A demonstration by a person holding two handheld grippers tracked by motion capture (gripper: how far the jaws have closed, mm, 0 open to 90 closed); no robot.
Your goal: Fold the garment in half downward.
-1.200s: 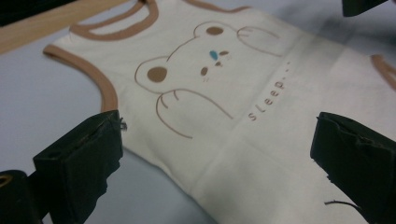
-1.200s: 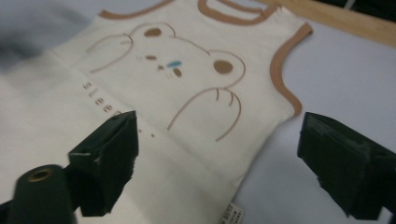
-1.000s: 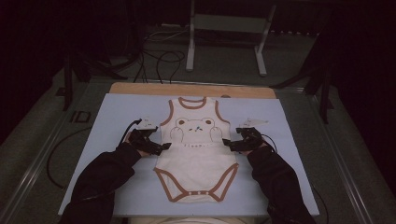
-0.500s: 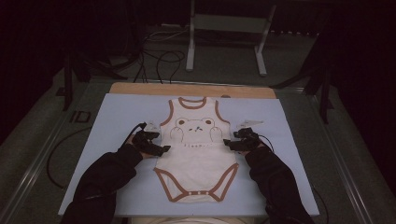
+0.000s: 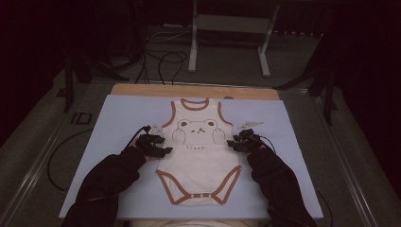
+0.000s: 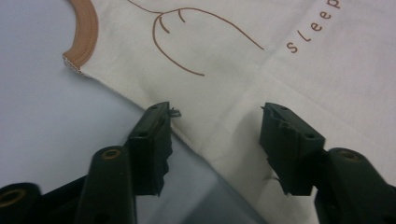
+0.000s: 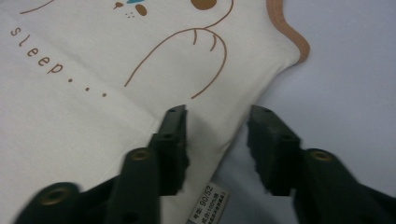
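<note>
A cream baby bodysuit (image 5: 198, 156) with brown trim lay flat, front up, on the pale blue mat (image 5: 118, 123) that covered my bench (image 5: 142, 89), neck opening away from me and snap crotch toward me. A bear face (image 5: 197, 128) was printed on its chest, with the word "sleep" (image 6: 312, 31) in brown letters beneath it.

My left gripper (image 5: 163, 149) sat at the garment's left side edge, just below the armhole. Its jaws had just been closing and stood about half apart, straddling the side seam: one jaw over the blue mat at the hem line, the other over the cream fabric. The cloth lay between them, but the pads were not yet pressing on it.

My right gripper (image 5: 235, 144) sat at the opposite side edge, level with the left. Its jaws had also just been closing and stood fairly narrow, one over the fabric beside the bear's paw outline (image 7: 187, 60), the other over the mat just off the edge. A gap remained at each pad, so nothing was pinched. A small size label (image 7: 208, 201) stuck out from the side seam between the jaws, close to the camera.

Both my dark sleeves (image 5: 113, 179) rested on the mat on either side of the bodysuit.
</note>
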